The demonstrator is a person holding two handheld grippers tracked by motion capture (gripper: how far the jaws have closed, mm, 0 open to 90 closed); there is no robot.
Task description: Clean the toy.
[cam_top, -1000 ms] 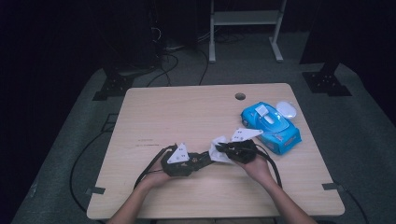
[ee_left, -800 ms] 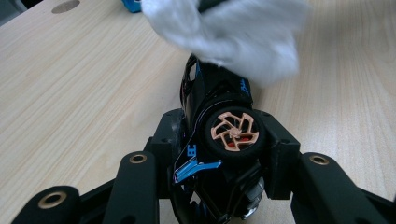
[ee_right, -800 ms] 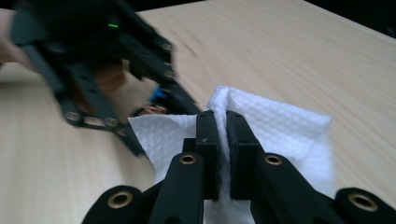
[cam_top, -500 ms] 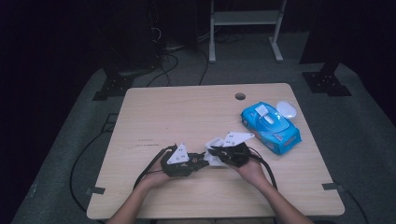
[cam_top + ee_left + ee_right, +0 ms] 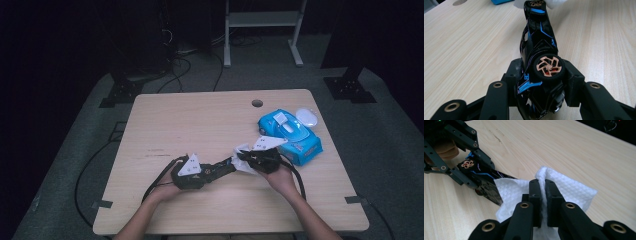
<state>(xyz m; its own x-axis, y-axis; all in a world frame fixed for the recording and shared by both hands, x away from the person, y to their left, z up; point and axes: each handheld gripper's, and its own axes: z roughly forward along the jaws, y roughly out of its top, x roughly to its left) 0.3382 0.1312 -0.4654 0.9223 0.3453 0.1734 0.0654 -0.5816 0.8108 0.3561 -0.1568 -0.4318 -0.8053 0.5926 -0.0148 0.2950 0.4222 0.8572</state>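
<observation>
Toy car (image 5: 537, 50), black with blue lines and copper-coloured wheels, sits centre frame in the left tool view, clamped in the left tool (image 5: 541, 82). Jaws are closed on the car's rear end, one on each flank beside the near wheel. Car lies on its side, nose pointing to the top of the frame, where it meets the white wipe (image 5: 554, 2).

In the right tool view, wipe (image 5: 564, 187) is at centre frame, pinched in the right tool (image 5: 543, 195). Jaws nearly together with a fold of wipe between the pads. The rest of the wipe drapes over the car's (image 5: 481, 180) front end, touching it. Left tool (image 5: 454, 152) in the upper left there, holding the car's far end; fingers of the person's hand behind it.

High view: car (image 5: 220, 169) is just below centre frame, low over the bench (image 5: 200, 120), spanning between left tool (image 5: 192, 172) at left and right tool (image 5: 260, 159) at right. Wipe (image 5: 244, 152) bunched where the right tool meets the car. Both forearms enter from the bottom edge. A cable trails from each tool.

Blue wipes pack (image 5: 292, 137) is right of centre on the bench, just beside the right tool, flap on top raised. Small white oval object (image 5: 307, 117) at the pack's upper right, touching or nearly so; can't tell which. Round hole (image 5: 257, 103) in the bench near its top edge. White frame legs (image 5: 260, 30) on the dark floor at the top of the frame.
</observation>
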